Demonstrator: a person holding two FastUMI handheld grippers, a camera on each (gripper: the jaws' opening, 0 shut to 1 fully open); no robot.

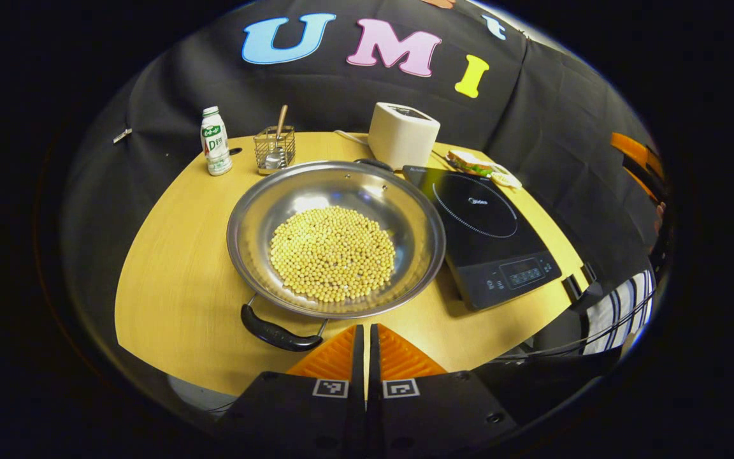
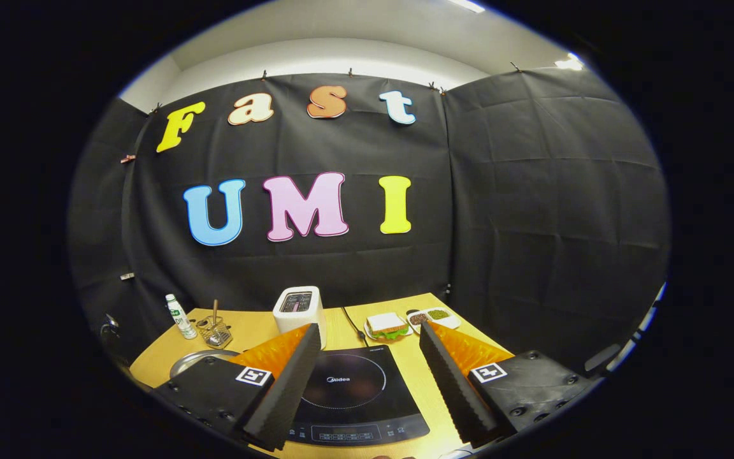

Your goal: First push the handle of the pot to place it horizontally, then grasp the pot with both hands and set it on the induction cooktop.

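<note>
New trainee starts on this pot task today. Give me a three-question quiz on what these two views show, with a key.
1. True or false: the pot already sits on the induction cooktop.
2. What fills the bottom of the pot? A) water B) yellow beans C) rice D) nothing
3. Which gripper has its fingers closed together, left gripper or right gripper?

Key
1. False: it rests on the table, to the cooktop's left in the left gripper view.
2. B: yellow beans.
3. Left; the right gripper's fingers stand wide apart.
</note>
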